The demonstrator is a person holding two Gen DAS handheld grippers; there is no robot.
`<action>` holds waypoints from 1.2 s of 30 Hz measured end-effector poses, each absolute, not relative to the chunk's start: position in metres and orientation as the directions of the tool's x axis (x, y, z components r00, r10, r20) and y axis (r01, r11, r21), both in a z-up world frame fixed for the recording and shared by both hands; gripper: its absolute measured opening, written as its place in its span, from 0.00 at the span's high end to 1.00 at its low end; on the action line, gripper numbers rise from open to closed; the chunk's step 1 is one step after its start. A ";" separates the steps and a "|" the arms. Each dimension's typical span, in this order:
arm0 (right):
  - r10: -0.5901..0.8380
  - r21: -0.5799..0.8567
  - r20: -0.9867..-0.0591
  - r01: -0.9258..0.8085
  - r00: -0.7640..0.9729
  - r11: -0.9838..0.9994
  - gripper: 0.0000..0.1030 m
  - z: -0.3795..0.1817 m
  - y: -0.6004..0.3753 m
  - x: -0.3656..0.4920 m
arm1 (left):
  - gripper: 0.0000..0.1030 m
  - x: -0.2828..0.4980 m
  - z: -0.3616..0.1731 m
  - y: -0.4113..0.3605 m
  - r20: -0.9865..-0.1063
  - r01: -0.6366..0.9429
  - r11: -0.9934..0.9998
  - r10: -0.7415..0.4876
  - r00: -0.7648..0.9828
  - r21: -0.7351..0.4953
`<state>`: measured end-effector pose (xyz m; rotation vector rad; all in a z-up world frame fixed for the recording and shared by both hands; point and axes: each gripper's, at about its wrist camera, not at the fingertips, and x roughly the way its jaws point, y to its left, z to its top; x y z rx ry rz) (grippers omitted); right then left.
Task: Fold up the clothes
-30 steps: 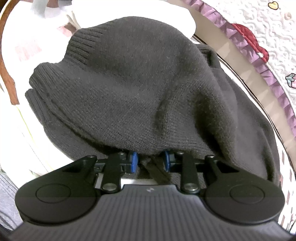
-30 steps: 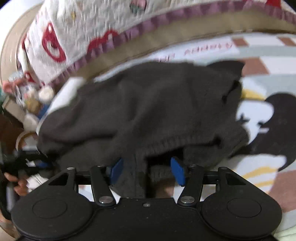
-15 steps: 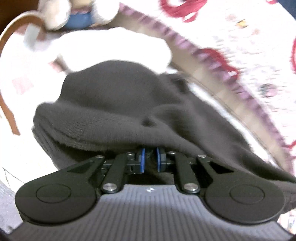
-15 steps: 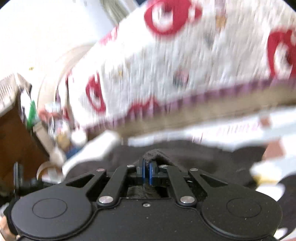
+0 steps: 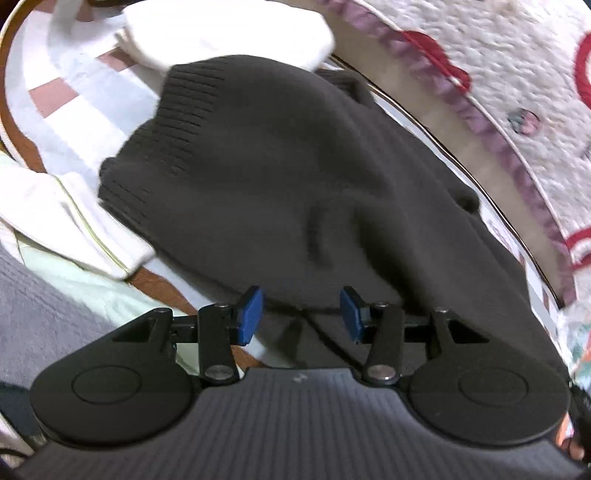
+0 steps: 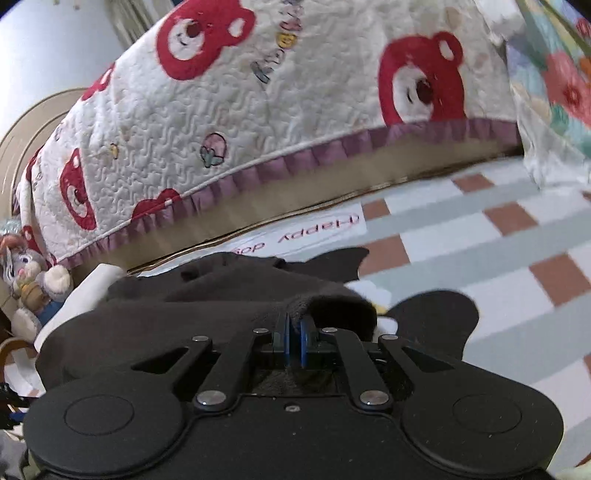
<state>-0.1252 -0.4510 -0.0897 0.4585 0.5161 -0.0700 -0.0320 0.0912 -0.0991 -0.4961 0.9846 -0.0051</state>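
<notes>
A dark grey knitted sweater (image 5: pixel 280 177) lies bunched on a checked mat (image 5: pixel 74 92), its ribbed hem toward the upper left. My left gripper (image 5: pixel 301 314) hovers at the sweater's near edge with its jaws opening; the blue pads (image 5: pixel 250 314) stand apart and press on nothing, the cloth lying just beyond and below them. In the right wrist view my right gripper (image 6: pixel 293 336) is shut on a raised fold of the same sweater (image 6: pixel 221 295), which peaks up between the blue pads.
A quilt with red bears (image 6: pixel 295 103) and a purple frill hangs over a bed edge behind the mat (image 6: pixel 480 236). White folded garments (image 5: pixel 229 33) (image 5: pixel 66 221) lie beside the sweater. A plush toy (image 6: pixel 29 284) sits at far left. A flowered cloth (image 6: pixel 554 92) hangs at right.
My left gripper closed on the sweater edge, then let go and its pads spread apart. My right gripper shut on a fold of the sweater and lifted it, tilting up toward the bed.
</notes>
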 end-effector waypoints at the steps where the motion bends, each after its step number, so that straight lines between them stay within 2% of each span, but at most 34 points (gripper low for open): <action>1: 0.049 0.409 -0.491 0.180 0.870 0.895 0.92 -0.092 -0.451 -0.123 | 0.49 -0.026 -0.100 0.088 -0.805 -0.212 0.904 -0.199 0.559 -0.371; 4: 0.050 0.383 -0.497 0.168 0.867 0.908 0.91 -0.097 -0.448 -0.116 | 0.46 -0.012 -0.106 0.073 -0.846 -0.184 0.949 -0.127 0.518 -0.255; 9: -0.034 0.153 -0.481 0.122 0.876 0.981 0.95 -0.084 -0.443 -0.106 | 0.43 -0.010 -0.113 0.065 -0.853 -0.144 0.955 -0.155 0.498 -0.258; 11: -0.099 0.025 -0.435 0.122 0.895 0.992 1.00 -0.064 -0.446 -0.091 | 0.42 -0.011 -0.110 0.059 -0.855 -0.090 0.971 -0.151 0.496 -0.223; 12: -0.121 0.013 -0.407 0.138 0.905 0.990 1.00 -0.050 -0.453 -0.079 | 0.42 -0.011 -0.109 0.054 -0.858 -0.055 0.979 -0.144 0.492 -0.195; 16: -0.079 0.043 -0.501 0.115 0.862 0.992 0.97 -0.036 -0.476 -0.036 | 0.40 -0.009 -0.112 0.034 -0.865 0.050 0.996 -0.090 0.494 -0.075; 17: -0.037 0.081 -0.535 0.095 0.844 0.992 0.90 -0.040 -0.475 -0.034 | 0.38 -0.008 -0.113 0.032 -0.866 0.069 0.996 -0.090 0.493 -0.064; 19: 0.043 0.148 -0.597 0.057 0.801 0.987 0.82 -0.051 -0.469 -0.035 | 0.34 -0.004 -0.114 0.030 -0.866 0.099 0.994 -0.093 0.491 -0.050; 21: 0.122 0.231 -0.633 0.036 0.765 0.972 0.51 -0.067 -0.459 -0.047 | 0.33 0.000 -0.113 0.028 -0.869 0.121 0.992 -0.098 0.485 -0.044; 22: 0.122 0.254 -0.644 0.060 0.756 0.965 0.47 -0.075 -0.456 -0.057 | 0.33 0.002 -0.110 0.027 -0.869 0.142 0.989 -0.106 0.483 -0.042; 26: 0.101 0.314 -0.684 0.167 0.722 0.935 0.38 -0.104 -0.446 -0.094 | 0.33 0.003 -0.096 0.019 -0.861 0.257 0.966 -0.153 0.485 -0.026; 28: 0.088 0.344 -0.698 0.225 0.711 0.911 0.37 -0.117 -0.447 -0.107 | 0.33 0.003 -0.091 0.018 -0.853 0.309 0.950 -0.190 0.486 -0.035; 31: 0.147 0.442 -0.717 0.282 0.682 0.851 0.35 -0.137 -0.455 -0.115 | 0.33 0.003 -0.089 0.015 -0.854 0.345 0.937 -0.227 0.468 -0.060; 33: 0.124 0.423 -0.736 0.309 0.665 0.852 0.23 -0.145 -0.457 -0.116 | 0.33 0.003 -0.089 0.012 -0.861 0.358 0.931 -0.235 0.451 -0.066; 35: 0.082 0.389 -0.742 0.328 0.665 0.861 0.20 -0.149 -0.460 -0.116 | 0.33 0.004 -0.089 0.008 -0.871 0.365 0.930 -0.211 0.444 -0.039; 36: 0.104 0.418 -0.737 0.330 0.668 0.846 0.20 -0.151 -0.463 -0.115 | 0.33 0.005 -0.090 0.006 -0.872 0.369 0.929 -0.194 0.450 -0.016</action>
